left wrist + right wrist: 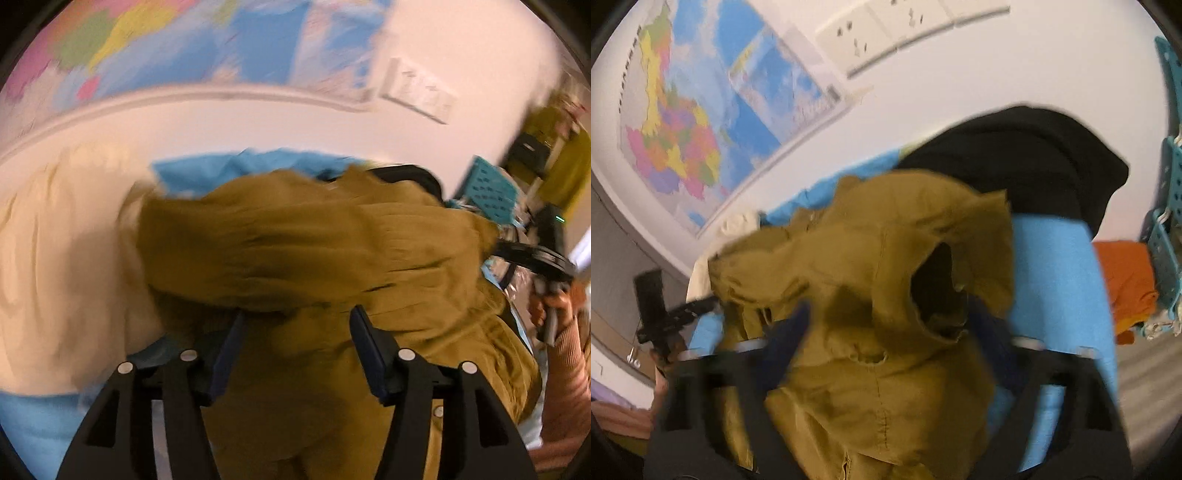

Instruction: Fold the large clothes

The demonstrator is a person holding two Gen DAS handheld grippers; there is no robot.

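A large olive-brown garment (pixel 295 240) lies bunched on a blue-covered surface (pixel 37 424). My left gripper (pixel 297 332) stands with its jaws apart at the near edge of the heap; the cloth fills the gap and runs on under them. In the right wrist view the same garment (pixel 871 258) rises in a hood-like fold over my right gripper (pixel 886 328), whose blurred blue fingers stand wide apart with cloth between them. The right gripper (pixel 546 269), held in a hand, also shows at the garment's right end. The left gripper (pixel 665 325) appears at the far left of the right wrist view.
A cream cloth (pixel 66 258) lies left of the garment and a black garment (pixel 1015 155) behind it. An orange cloth (pixel 1126 280) and teal baskets (pixel 1167 240) sit at the right. The wall behind carries a coloured map (pixel 683 129) and sockets (pixel 857 33).
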